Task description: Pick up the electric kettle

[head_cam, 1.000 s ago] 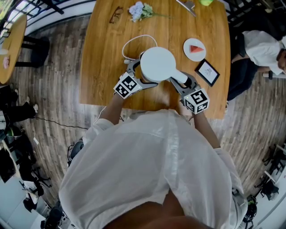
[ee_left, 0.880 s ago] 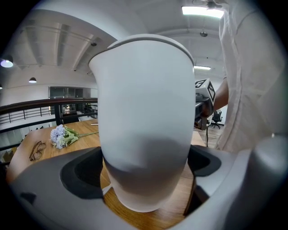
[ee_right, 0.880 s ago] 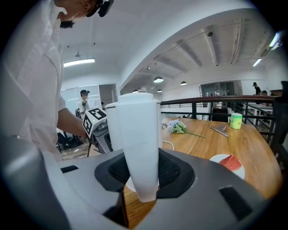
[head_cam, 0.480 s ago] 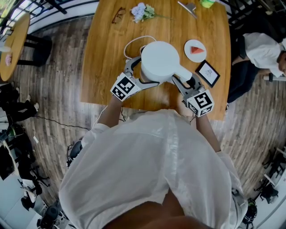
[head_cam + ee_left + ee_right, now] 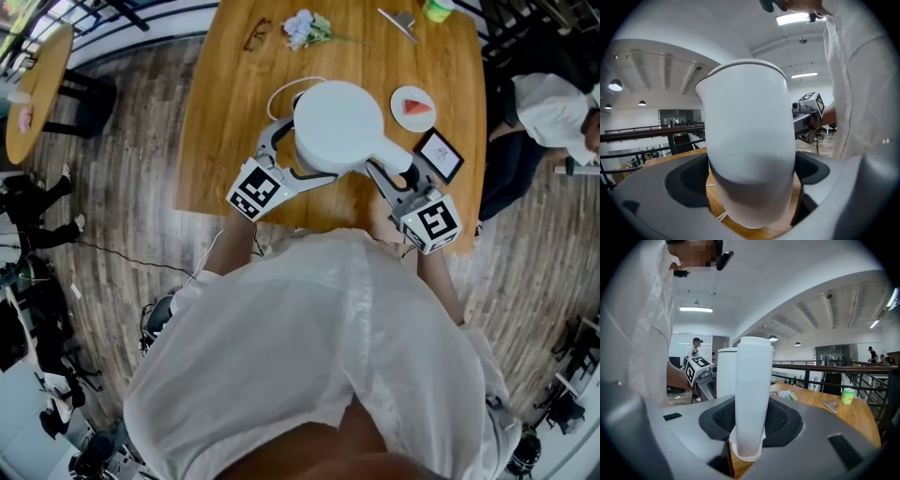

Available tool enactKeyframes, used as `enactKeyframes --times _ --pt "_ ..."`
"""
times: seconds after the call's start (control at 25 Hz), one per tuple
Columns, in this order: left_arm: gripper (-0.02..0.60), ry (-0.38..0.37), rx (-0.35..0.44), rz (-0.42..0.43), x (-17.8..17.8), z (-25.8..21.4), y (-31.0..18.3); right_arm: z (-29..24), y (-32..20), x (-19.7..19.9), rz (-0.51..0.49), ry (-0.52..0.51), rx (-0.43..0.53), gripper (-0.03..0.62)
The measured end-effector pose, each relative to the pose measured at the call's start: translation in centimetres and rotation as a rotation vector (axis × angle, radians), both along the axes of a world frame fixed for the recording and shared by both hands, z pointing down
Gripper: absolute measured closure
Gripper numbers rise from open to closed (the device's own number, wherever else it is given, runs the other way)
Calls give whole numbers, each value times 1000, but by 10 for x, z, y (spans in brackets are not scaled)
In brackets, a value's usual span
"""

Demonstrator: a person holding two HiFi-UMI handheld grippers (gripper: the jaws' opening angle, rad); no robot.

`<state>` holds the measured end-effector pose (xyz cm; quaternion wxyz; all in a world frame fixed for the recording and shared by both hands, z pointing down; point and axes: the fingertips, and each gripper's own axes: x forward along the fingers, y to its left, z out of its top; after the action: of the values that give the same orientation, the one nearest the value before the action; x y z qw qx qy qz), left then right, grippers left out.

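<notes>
I see kettle body: white plastic, smooth, matt, faint sheen on lid. Table: warm wood, visible grain, satin finish. Floor: grey, weathered-looking wood planks. Left gripper shell: grey matt plastic; pads dark, finely dimpled, rubbery-looking. Person's shirt: white cloth, creased.
</notes>
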<state>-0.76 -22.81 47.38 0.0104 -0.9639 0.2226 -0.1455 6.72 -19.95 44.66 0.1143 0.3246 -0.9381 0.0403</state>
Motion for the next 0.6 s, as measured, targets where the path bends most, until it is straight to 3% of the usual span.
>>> enactKeyframes --times 0.6 --pt "9 19 34 -21 -13 -21 22 -22 22 -13 -23 -15 37 467"
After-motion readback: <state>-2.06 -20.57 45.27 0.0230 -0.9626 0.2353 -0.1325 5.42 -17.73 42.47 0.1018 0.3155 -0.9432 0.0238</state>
